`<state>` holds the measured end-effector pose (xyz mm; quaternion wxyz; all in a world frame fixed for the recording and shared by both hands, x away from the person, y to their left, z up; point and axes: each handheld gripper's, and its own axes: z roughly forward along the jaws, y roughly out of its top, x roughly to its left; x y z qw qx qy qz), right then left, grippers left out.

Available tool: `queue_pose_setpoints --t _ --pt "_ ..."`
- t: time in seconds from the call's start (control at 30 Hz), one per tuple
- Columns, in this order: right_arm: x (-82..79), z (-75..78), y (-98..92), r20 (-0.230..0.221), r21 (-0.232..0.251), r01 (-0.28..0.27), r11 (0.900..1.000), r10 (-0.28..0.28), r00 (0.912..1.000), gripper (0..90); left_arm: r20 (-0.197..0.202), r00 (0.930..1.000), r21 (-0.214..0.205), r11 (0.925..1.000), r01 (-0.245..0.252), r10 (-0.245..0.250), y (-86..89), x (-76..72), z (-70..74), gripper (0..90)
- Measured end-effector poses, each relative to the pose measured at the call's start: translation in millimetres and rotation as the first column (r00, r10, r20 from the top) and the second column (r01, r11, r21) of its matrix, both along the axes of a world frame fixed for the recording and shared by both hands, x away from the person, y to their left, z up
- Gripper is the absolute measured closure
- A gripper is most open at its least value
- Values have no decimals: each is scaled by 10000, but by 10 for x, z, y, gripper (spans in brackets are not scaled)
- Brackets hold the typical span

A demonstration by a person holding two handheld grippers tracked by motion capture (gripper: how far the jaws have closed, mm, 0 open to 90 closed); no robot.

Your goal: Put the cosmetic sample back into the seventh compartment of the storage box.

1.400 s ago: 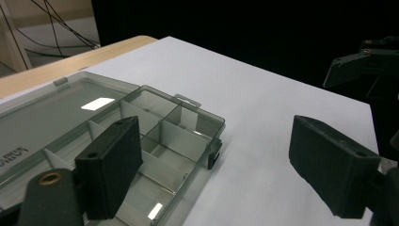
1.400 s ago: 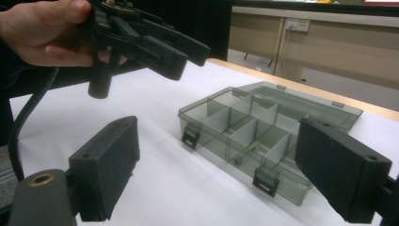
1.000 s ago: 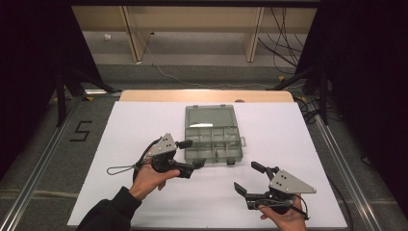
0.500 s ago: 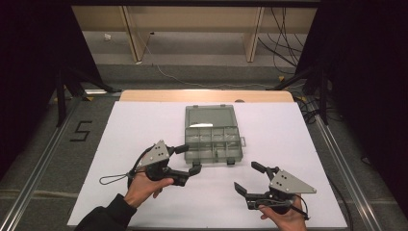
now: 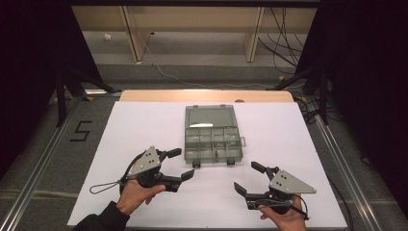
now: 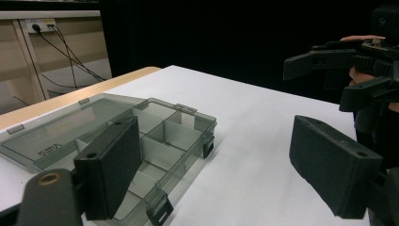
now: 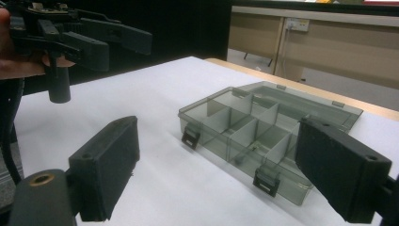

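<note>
white table with a wooden far edge, dark curtains at 9 and 3 o'clock, cables on the floor beyond at 12.

item 1: grey see-through plastic box, at the table's centre, lid folded open flat toward 12 o'clock, divided compartments toward 6, two latches on the near edge. contents too small to tell.

item 2: left gripper, at 7 o'clock from the box, held above the table in a hand; jaws spread apart, holding nothing, pointing toward 3 o'clock. near the box's near-left corner, not touching.

item 3: right gripper, at 5 o'clock from the box, held in the other hand; jaws spread apart, holding nothing, pointing toward 10 o'clock. apart from the box.

item 4: "5" marked on the floor, at 9 o'clock.
</note>
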<state>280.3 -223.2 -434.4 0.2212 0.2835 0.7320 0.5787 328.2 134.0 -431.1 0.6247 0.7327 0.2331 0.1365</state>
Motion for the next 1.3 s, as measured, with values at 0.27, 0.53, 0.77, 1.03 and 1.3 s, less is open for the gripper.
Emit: queue_pose_setpoints --t 0.27,0.53,0.77,1.03,1.3 --pt "-4 0 6 -76 6 -52 10000 52 10000 155 49 9999 8 9999 -157 157 77 -61 -46 166" --pt "-6 0 4 -78 30 -53 10000 53 10000 155 136 9996 -31 9996 -264 264 116 -119 -61 156" --pt "-4 1 6 -49 -8 -61 10000 61 10000 155 263 9991 -73 9994 -331 333 161 -171 -60 156" --pt "-7 0 6 -71 14 -43 10000 43 10000 155 384 9980 -187 9986 -498 505 239 -228 -54 156" --pt "-11 3 4 -103 -91 50 9999 -51 9999 155 418 9968 -230 9975 -667 676 294 -301 -63 156"
